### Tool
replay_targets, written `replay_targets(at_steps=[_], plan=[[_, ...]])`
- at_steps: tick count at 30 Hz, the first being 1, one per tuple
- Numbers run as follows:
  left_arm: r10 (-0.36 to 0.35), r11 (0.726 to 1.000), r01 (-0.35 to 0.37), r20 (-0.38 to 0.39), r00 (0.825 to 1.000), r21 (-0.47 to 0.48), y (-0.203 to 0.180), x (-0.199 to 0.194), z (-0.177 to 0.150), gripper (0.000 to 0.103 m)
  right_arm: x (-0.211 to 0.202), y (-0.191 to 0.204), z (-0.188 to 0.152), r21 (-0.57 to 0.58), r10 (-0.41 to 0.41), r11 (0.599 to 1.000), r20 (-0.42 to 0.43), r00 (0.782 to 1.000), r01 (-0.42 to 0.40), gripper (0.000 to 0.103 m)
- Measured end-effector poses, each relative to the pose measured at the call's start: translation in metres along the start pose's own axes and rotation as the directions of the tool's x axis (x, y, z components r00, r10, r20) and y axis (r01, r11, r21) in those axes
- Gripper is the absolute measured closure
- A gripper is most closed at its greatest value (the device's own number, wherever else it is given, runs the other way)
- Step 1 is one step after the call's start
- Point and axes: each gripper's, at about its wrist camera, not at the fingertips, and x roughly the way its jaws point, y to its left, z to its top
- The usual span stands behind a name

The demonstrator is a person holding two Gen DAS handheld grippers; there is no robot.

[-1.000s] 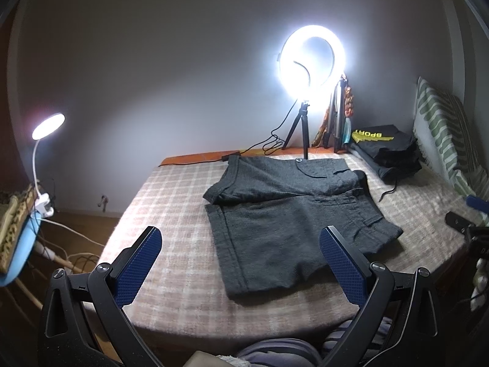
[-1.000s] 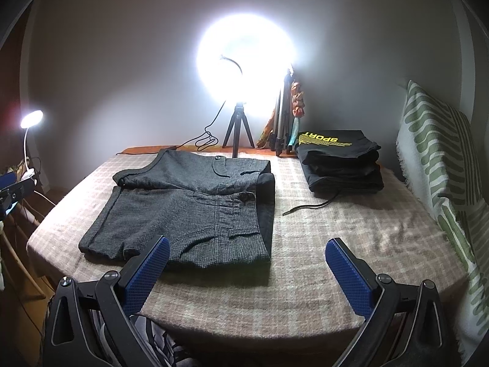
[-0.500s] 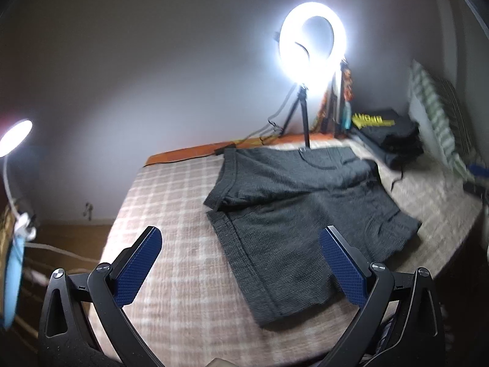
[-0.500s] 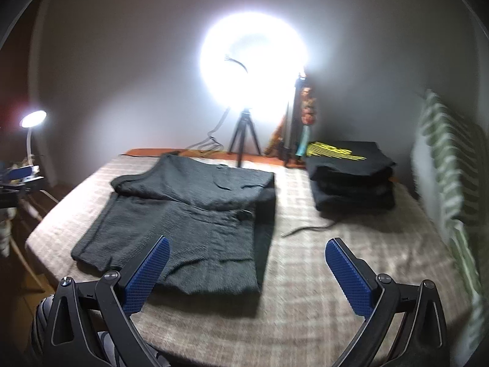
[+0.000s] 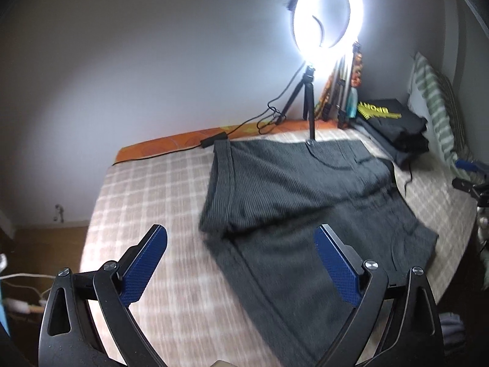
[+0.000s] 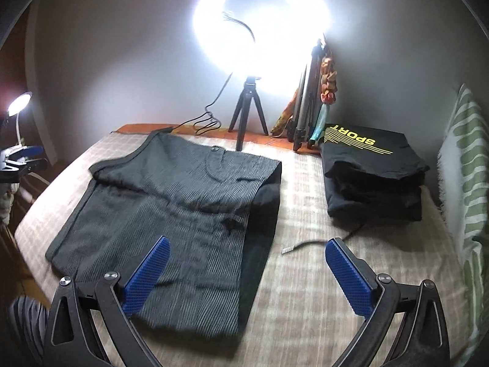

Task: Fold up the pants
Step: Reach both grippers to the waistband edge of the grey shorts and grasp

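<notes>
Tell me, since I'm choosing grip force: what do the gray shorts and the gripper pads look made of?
The gray shorts look like soft woven or knit cloth, matte, with fine ribbed lines; the fibre can't be told. The left gripper pads look like blue rubber or plastic with a dimpled grid texture.

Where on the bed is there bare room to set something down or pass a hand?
Bare checked cover lies left of the grey shorts, up to the orange strip. Another patch runs between the shorts and the folded black stack, though a drawstring crosses it. The back edge is crowded with the ring light tripod.
</notes>
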Motion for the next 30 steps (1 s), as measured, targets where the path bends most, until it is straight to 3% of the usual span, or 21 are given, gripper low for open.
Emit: replay_targets(at_steps=[12,22,30], plan=[[-0.097,0.991,0.084,-0.125,0.987,-0.105,0.044,0.141,0.076,0.006,0.130,-0.069,0.078,0.116,0.099,0.989,-0.106,0.989,-0.086,0.000],[-0.087,0.990,0.064,-0.195,0.977,-0.124,0.063,0.232,0.107,0.007,0.229,-0.092,0.096,0.211,0.174,0.968,-0.172,0.970,-0.136,0.000],[-0.107,0.980,0.065,-0.224,0.969,-0.187,0.075,0.278,0.111,0.007,0.274,-0.088,0.099,0.187,0.159,0.975,-0.212,0.964,-0.120,0.000]])
